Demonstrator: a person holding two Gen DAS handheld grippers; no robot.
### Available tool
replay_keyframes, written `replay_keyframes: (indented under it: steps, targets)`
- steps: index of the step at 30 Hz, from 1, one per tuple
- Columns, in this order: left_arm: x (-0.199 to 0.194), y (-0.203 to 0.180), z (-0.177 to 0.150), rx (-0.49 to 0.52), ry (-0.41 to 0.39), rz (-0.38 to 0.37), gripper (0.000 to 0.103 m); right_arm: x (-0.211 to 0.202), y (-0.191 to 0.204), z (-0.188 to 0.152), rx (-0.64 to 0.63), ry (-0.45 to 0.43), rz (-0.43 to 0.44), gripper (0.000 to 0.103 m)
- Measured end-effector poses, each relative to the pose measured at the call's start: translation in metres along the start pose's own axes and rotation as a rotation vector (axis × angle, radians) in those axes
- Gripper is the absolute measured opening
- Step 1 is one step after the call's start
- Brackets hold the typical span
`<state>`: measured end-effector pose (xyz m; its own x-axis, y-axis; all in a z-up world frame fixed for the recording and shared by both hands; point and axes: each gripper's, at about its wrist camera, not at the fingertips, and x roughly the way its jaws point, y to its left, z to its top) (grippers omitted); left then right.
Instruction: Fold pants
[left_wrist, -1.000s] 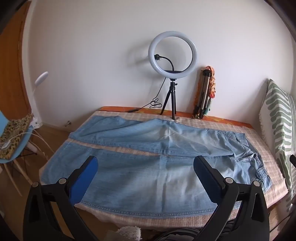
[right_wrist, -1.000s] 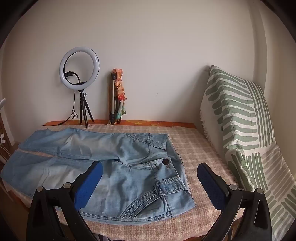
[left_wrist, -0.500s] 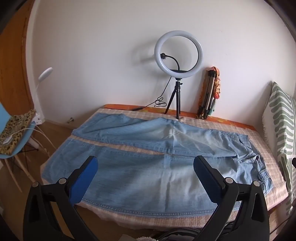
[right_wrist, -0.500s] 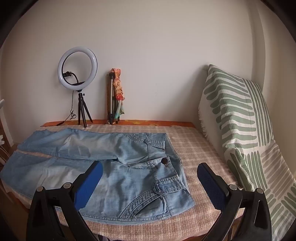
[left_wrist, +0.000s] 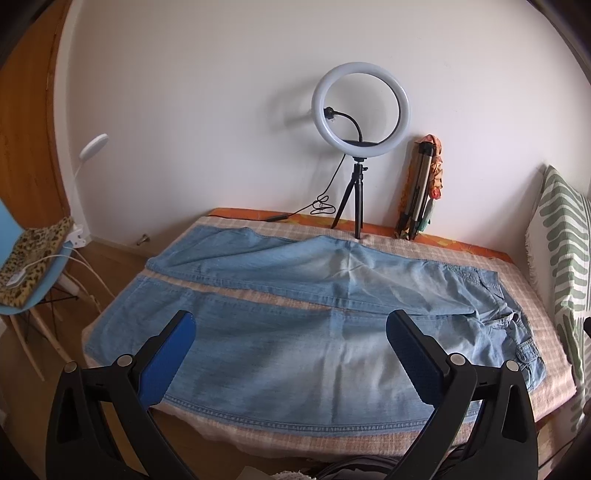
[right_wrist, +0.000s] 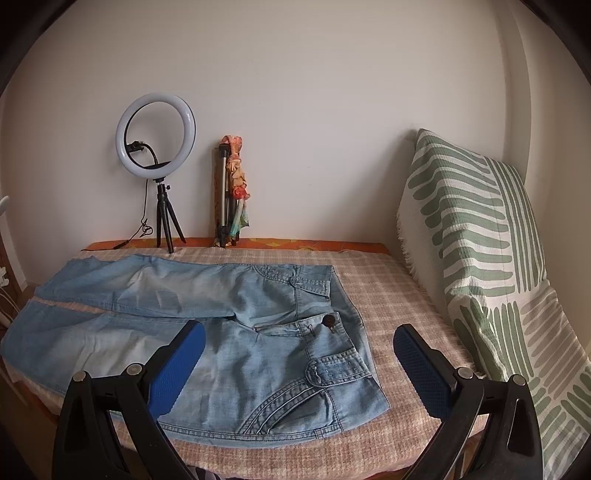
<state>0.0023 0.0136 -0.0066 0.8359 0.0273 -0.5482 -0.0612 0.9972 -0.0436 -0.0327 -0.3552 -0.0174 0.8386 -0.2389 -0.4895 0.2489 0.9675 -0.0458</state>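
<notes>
Nearest, the left gripper (left_wrist: 290, 328) and right gripper (right_wrist: 299, 341) hover with jaws spread wide, holding nothing; beyond them the pale blue denim pants (right_wrist: 207, 332) lie flat on the checked bedcover (right_wrist: 399, 295), legs apart, waistband towards the striped pillow (right_wrist: 480, 236); farthest, a ring light (left_wrist: 360, 110) stands at the wall.

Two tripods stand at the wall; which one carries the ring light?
The short black tripod with spread legs carries the ring light. The taller silver tripod is folded, with a colourful cloth on it.
</notes>
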Motion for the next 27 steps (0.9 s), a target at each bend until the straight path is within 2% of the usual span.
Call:
replay_keyframes:
  steps: [27]
  targets:
    - [0.0013, -0.0069, 0.0015, 0.017, 0.002, -0.01, 0.103, 0.0015, 0.0048, 0.0018, -0.012, 0.003, 0.001, 0.103]
